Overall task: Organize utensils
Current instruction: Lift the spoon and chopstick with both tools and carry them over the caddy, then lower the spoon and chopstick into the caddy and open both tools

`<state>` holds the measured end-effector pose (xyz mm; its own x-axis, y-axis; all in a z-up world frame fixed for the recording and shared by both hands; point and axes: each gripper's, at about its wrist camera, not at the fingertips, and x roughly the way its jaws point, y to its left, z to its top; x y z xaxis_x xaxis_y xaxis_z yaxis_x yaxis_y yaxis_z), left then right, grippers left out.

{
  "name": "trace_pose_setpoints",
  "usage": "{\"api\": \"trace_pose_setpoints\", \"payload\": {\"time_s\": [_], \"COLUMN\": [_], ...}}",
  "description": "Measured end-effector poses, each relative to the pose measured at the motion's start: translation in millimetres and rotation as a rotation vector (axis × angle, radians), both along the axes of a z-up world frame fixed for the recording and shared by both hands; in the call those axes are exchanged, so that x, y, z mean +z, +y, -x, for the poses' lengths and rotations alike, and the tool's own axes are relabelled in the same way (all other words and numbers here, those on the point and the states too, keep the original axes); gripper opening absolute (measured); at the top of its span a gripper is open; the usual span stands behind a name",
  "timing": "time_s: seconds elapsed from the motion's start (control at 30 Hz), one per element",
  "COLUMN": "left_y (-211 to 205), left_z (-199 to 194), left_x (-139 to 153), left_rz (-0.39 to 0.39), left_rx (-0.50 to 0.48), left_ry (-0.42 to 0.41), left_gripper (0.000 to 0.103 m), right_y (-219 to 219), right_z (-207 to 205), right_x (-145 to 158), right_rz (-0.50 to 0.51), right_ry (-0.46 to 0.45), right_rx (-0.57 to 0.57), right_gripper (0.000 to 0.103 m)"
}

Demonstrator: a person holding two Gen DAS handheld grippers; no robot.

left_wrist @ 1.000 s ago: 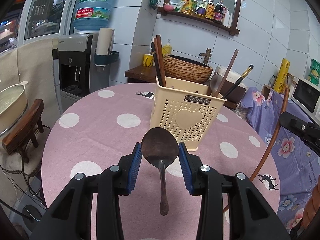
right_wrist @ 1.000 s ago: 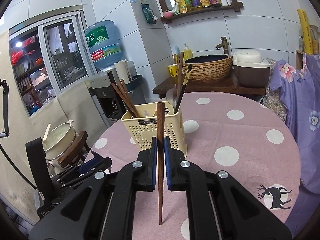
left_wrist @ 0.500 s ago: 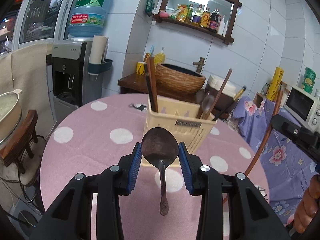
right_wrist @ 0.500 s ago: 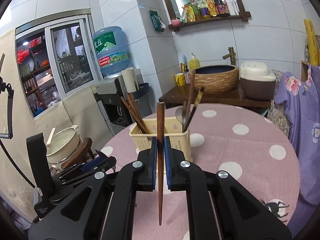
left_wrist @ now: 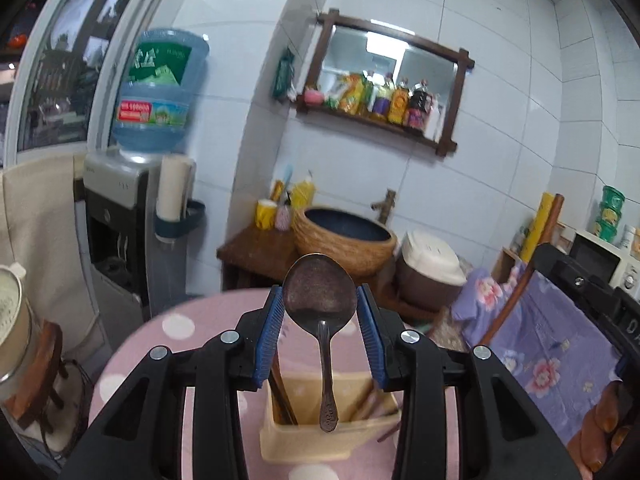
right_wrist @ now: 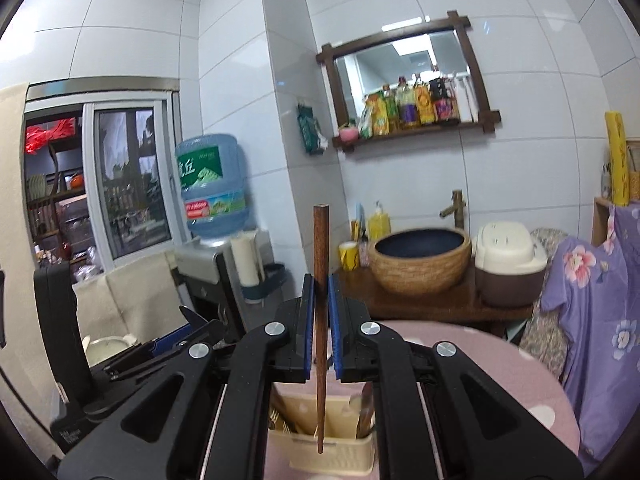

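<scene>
A water dispenser (right_wrist: 208, 276) with a blue bottle (right_wrist: 210, 186) is seen against the tiled wall. Bottles (left_wrist: 384, 98) are lined on a wooden shelf (left_wrist: 376, 124). A woven basin (right_wrist: 420, 260) is set beside a rice cooker (right_wrist: 508, 264).

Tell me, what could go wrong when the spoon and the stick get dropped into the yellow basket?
The spoon is pinched only at its bowl by the left gripper, so it might swing and miss the basket. The chopstick in the right gripper could snag on utensils already standing inside.
</scene>
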<state>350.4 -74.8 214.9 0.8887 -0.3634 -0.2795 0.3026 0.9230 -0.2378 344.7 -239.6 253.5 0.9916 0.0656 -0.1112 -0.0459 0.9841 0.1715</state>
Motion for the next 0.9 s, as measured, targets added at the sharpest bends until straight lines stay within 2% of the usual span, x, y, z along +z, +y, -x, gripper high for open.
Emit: {"api": "trace_pose_setpoints", "payload": {"time_s": [0.1, 0.23, 0.33, 0.5, 0.63, 0.9], "left_y": [-8, -22, -23, -19, -25, -26], "left_z": [-13, -26, -29, -28, -25, -33], "left_x": [-5, -34, -57, -82, -94, -114], "left_rz": [-0.024, -0.072, -0.079, -0.073, -0.110, -0.126], "left_rx": [0.021, 0.032, 0.025, -0.001, -0.005, -0.010], "left_ry": [-0.030, 0.012, 0.046, 0.091, 0.102, 0.170], "left_gripper": [0.037, 0.037, 0.037, 0.037, 0.038, 0.038], "right_y": [3, 6, 5, 11, 17, 11], "right_z": [-20, -47, -58, -60, -61, -65], "right_x": [-5, -36, -63, -93, -109, -122], "right_rz": [0.009, 0.022, 0.019, 0.045, 0.075, 0.065], "right_ry": [-0.006, 0.043, 0.097, 0.143, 0.171, 0.215], "right_rx": [-0.029, -0.059, -0.062, -0.050, -0.039, -0.054], "right_gripper": [0.008, 0.008, 0.008, 0.008, 0.008, 0.008]}}
